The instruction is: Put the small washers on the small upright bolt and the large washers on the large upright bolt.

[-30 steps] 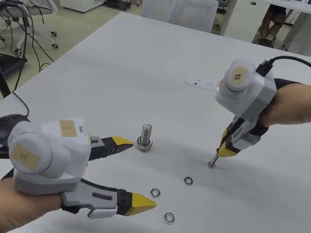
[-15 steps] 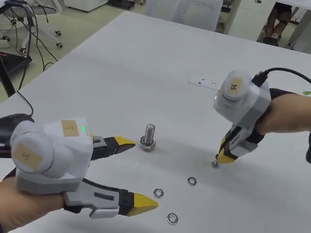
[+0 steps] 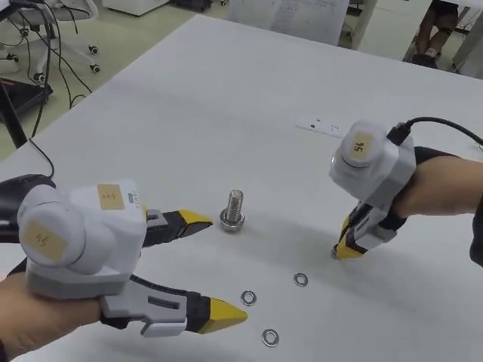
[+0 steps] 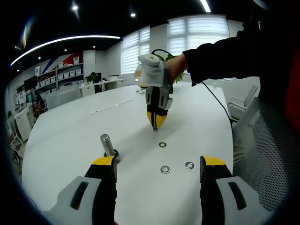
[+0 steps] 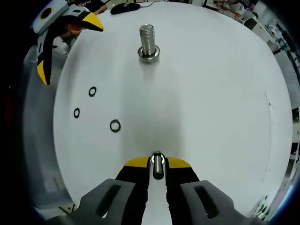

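Small bolt (image 5: 158, 167): clamped between the yellow tips of your right tongs (image 5: 158, 161), with its shank lying along the jaws. In the left gripper view its lower end meets the counter (image 3: 189, 113) directly under those tips. Your right tongs point steeply down and are clenched on the bolt.

Large bolt (image 3: 234, 209): upright on the counter, threaded end up. It has a broad ring at its foot, and you cannot tell whether that is the head or a washer. It stands free, well apart from the small bolt, on your left of it in the head view.

Washers: three, all flat on the counter, closer to you than both bolts.
- First washer (image 3: 301, 280): near the right tongs but apart from them.
- Second washer (image 3: 248, 298): just beside the lower tip of your left tongs (image 3: 219, 268).
- Third washer (image 3: 270, 337): closest to you, just past that same tip.
- The sizes are hard to tell apart.

Left tongs: spread wide, gripping nothing, held low over the counter. The upper tip points toward the large bolt and stops short of it.

Farther out:
- A white strip (image 3: 317, 126) lies flat beyond the right tongs.
- A black cable (image 3: 434, 121) runs from the right tongs' housing.
- A sheet of paper (image 3: 290, 15) sits at the far edge.
- Cords and chair wheels (image 3: 45, 45) are on the floor at the left.
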The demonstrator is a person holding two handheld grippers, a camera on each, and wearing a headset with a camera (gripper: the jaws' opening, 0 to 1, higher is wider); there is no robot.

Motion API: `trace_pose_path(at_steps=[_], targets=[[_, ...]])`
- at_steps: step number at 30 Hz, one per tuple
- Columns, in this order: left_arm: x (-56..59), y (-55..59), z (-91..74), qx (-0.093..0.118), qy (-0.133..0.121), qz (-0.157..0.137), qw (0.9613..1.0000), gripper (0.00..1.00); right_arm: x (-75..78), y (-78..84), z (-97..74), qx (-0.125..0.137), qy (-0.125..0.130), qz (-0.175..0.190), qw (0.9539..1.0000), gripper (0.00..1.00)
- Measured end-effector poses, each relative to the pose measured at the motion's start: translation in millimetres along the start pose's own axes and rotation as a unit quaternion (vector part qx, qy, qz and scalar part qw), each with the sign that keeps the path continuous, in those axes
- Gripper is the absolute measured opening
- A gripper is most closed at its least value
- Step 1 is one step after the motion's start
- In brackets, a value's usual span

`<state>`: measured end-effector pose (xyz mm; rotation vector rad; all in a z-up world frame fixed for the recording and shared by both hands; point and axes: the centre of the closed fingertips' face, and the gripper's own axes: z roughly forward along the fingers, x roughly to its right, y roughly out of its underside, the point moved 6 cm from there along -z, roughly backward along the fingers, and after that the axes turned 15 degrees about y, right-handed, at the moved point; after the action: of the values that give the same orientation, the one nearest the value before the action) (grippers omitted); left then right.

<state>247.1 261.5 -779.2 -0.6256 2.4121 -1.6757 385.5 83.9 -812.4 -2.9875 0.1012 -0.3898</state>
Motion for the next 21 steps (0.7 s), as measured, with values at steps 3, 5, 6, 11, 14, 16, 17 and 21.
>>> trace_pose_path(at_steps=[3,5,6,11,14,16,17,21], targets=[[-0.7,0.5,-0.3,0.0,0.0,-0.001,1.0,0.72,0.6,-0.1,0.9,0.0,0.001,-0.001,1.0,0.14],[-1.2,0.6,-0.4,0.0,-0.001,0.0,1.0,0.72,0.7,0.1,1.6,-0.002,0.001,-0.003,1.0,0.14],[-1.4,0.6,-0.4,0.0,-0.001,0.0,1.0,0.72,0.7,-0.3,1.9,-0.002,0.001,-0.004,1.0,0.14],[-2.2,0.8,-0.3,0.0,-0.001,-0.001,1.0,0.72,2.8,0.0,2.8,0.0,0.0,-0.002,1.0,0.15],[-2.7,0.4,0.2,0.0,-0.001,0.0,1.0,0.72,3.2,-0.1,2.7,0.001,0.0,-0.001,1.0,0.15],[-3.0,0.1,0.3,0.0,-0.001,0.0,1.0,0.72,4.4,0.7,2.6,0.002,0.001,-0.001,1.0,0.17],[-3.1,0.0,0.3,0.0,-0.001,0.0,1.0,0.72,4.4,1.4,2.3,0.002,0.001,-0.001,1.0,0.18],[-3.4,-0.8,0.9,0.0,-0.001,0.001,1.0,0.72,6.4,3.9,1.1,0.005,0.005,0.002,1.0,0.23]])
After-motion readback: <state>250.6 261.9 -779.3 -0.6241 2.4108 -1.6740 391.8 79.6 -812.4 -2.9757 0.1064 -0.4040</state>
